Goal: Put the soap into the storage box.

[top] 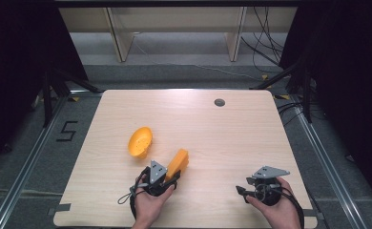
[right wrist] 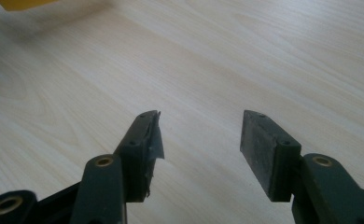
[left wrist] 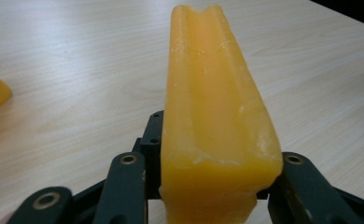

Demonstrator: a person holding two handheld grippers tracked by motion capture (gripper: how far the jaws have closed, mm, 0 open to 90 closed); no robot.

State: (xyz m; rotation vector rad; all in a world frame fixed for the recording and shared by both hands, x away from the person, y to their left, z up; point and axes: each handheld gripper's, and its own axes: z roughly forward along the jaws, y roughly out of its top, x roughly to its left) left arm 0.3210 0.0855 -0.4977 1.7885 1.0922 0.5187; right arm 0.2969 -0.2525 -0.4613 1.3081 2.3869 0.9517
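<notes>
At the near left of the pale wooden tabletop, the left claw is clamped on the near end of a long yellow-orange foam-like block, which points away toward the far right. The block looks light, soft and slightly crumbly, so I judge a hold across its narrow sides best. A yellow perforated plastic bowl lies just beyond, to the left. The right claw stands well open and empty at near right, with bare tabletop around it.
</notes>
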